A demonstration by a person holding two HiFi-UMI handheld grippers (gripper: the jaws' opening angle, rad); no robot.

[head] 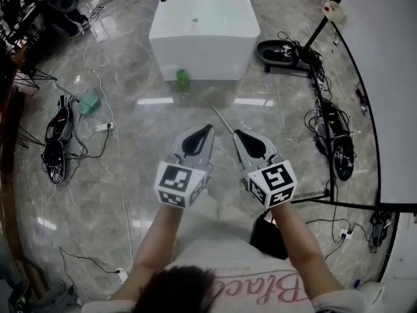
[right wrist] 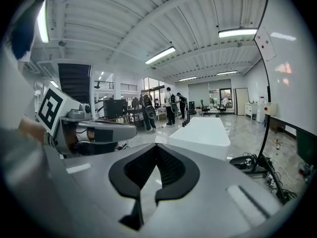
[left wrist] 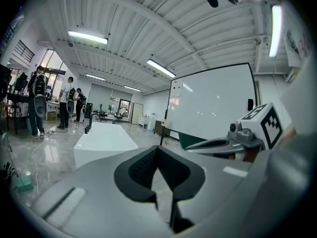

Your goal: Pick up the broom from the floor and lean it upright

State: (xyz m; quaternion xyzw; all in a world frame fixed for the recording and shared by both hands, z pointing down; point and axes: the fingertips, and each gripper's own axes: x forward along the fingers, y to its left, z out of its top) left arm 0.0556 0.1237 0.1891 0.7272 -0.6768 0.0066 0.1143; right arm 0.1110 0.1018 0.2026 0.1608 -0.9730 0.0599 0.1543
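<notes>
Hovering side by side over the floor, forearms outstretched, left tool and right tool both closed, empty.

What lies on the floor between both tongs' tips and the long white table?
In the head view, a thin pale rod, maybe the broom's handle, lies slantwise on the marble floor, and a green object sits at the long white table's near end.

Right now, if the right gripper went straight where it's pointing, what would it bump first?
Most likely the big white table, whose near end sits ahead of the right gripper. It tilts slightly down, though, so it might reach the floor first, near the thin broom handle; depth is unclear.
</notes>
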